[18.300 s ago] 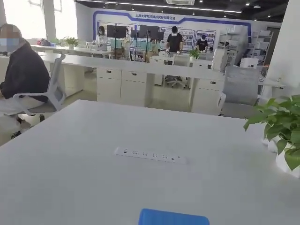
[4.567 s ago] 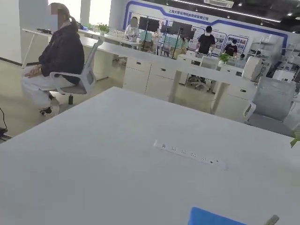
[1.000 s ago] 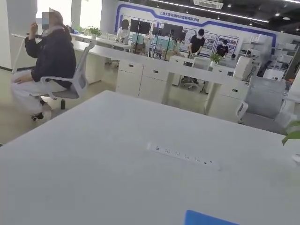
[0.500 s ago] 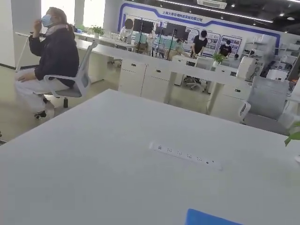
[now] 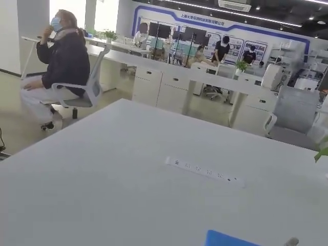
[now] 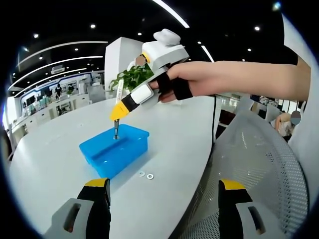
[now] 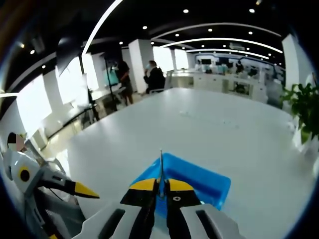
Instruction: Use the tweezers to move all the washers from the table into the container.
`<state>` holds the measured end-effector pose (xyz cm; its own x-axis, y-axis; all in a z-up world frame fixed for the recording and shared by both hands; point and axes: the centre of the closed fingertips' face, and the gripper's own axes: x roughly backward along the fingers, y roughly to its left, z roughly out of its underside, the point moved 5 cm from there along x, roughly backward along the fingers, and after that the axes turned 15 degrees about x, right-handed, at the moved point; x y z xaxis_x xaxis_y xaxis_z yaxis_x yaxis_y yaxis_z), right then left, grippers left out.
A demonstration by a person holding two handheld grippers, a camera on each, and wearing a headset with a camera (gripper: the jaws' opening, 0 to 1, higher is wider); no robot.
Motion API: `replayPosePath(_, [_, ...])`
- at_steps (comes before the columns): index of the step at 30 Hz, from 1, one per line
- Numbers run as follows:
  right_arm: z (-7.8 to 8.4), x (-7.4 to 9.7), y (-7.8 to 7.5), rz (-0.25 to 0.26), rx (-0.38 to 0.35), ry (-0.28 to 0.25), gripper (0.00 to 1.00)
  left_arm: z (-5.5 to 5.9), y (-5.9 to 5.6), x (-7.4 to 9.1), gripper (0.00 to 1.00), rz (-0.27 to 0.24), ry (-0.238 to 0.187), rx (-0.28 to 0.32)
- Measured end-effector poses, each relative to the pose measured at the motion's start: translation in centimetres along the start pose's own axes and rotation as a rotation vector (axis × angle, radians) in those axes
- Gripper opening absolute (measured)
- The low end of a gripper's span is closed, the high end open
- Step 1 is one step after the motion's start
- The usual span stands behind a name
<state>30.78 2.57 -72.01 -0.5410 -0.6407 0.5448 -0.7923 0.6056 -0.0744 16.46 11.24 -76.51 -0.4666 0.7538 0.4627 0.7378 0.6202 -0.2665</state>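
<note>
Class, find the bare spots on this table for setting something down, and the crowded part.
Bare table lies left of the power strip and between it and the container. Crowded: washers beside the container, right gripper holding tweezers over it.

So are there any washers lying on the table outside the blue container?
Yes, in the left gripper view two washers lie on the white table just beside the blue container.

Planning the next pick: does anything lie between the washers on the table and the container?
Nothing visible does. Two washers lie on bare table just outside the container wall. The right gripper holds the tweezers over the container, above that path, not across it.
</note>
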Motion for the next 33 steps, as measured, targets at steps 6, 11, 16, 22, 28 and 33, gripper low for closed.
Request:
replayPosePath(6, [0.4, -0.8, -1.3, -0.002, 0.002, 0.021, 0.04, 0.1, 0.0, 0.0, 0.91, 0.002, 0.004, 0.001])
replayPosePath(11, [0.8, -1.8, -1.9, -0.008, 0.008, 0.051, 0.04, 0.1, 0.0, -0.1, 0.91, 0.004, 0.006, 0.001])
replayPosePath(16, [1.3, -2.9, -2.2, -0.024, 0.012, 0.083, 0.04, 0.1, 0.0, -0.1, 0.91, 0.003, 0.008, 0.001])
replayPosePath(22, [1.9, -4.2, -2.8, -0.037, -0.004, 0.109, 0.04, 0.2, 0.0, -0.1, 0.91, 0.005, 0.012, 0.002])
replayPosePath(28, [2.9, -5.1, -3.3, -0.052, -0.006, 0.147, 0.04, 0.2, 0.0, -0.1, 0.91, 0.005, 0.012, 0.007])
replayPosePath(33, [3.7, -5.6, -3.9, -0.057, -0.012, 0.167, 0.04, 0.2, 0.1, -0.1, 0.91, 0.0, 0.012, 0.012])
